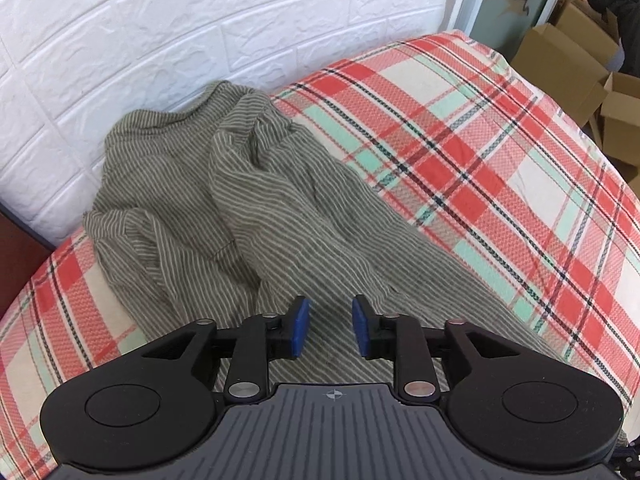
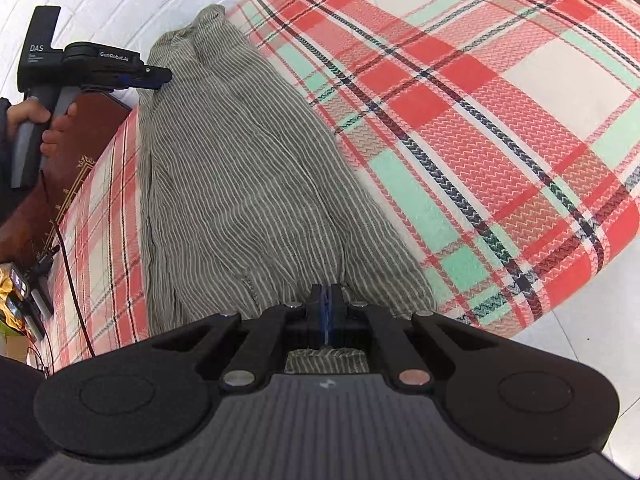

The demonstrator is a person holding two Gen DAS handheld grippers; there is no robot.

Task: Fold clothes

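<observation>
Striped garment lies rumpled on the plaid bedcover ahead of left gripper — pads apart, empty. Right gripper pinches its near hem. Not folded flat yet — smoothing & folds prob. left.

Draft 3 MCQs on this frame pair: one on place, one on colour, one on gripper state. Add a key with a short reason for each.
1. Where does the striped garment lie?
A. on the plaid bed cover
B. in a cardboard box
C. on the floor

2. What colour are the left gripper pads?
A. red
B. blue
C. white

3. How is the right gripper set?
A. wide open over the cover
B. shut on a fold of the garment
C. out of view

Key: 1 A, the cloth is spread on the red and green checks beside the white brick wall. 2 B, both pads show blue, standing apart over the cloth. 3 B, its jaws meet with striped cloth pinched between them.
</observation>
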